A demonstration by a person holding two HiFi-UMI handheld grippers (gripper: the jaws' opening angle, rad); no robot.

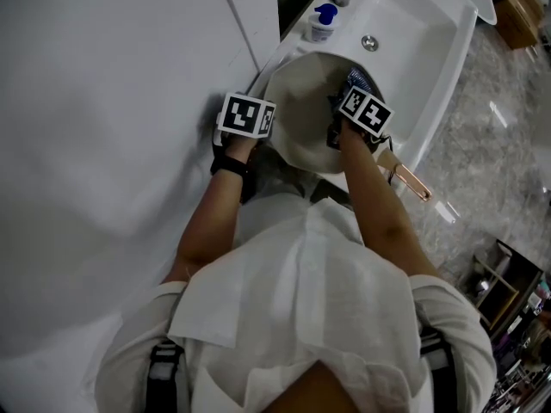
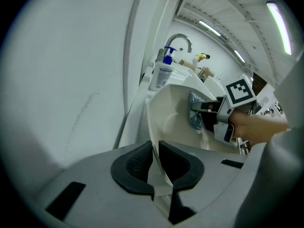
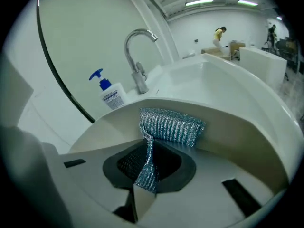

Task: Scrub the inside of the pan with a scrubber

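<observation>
A cream pan (image 1: pixel 301 119) is tilted over the sink's near edge, its copper handle (image 1: pixel 411 182) pointing toward the person. My left gripper (image 1: pixel 265 138) is shut on the pan's left rim; in the left gripper view the thin rim (image 2: pixel 153 146) runs between the dark pads (image 2: pixel 133 167). My right gripper (image 1: pixel 341 117) reaches into the pan and is shut on a silvery blue mesh scrubber (image 3: pixel 171 125), which lies against the pan's inner wall (image 3: pixel 232 122). The left gripper view shows the scrubber (image 2: pixel 194 113) pressed on the pan's inside (image 2: pixel 173 113).
A white sink (image 1: pixel 435 54) with a drain (image 1: pixel 369 43) lies behind the pan, and a chrome faucet (image 3: pixel 136 56) stands at its back. A blue-topped soap bottle (image 1: pixel 323 20) stands beside the faucet. A white wall panel (image 1: pixel 103 101) fills the left.
</observation>
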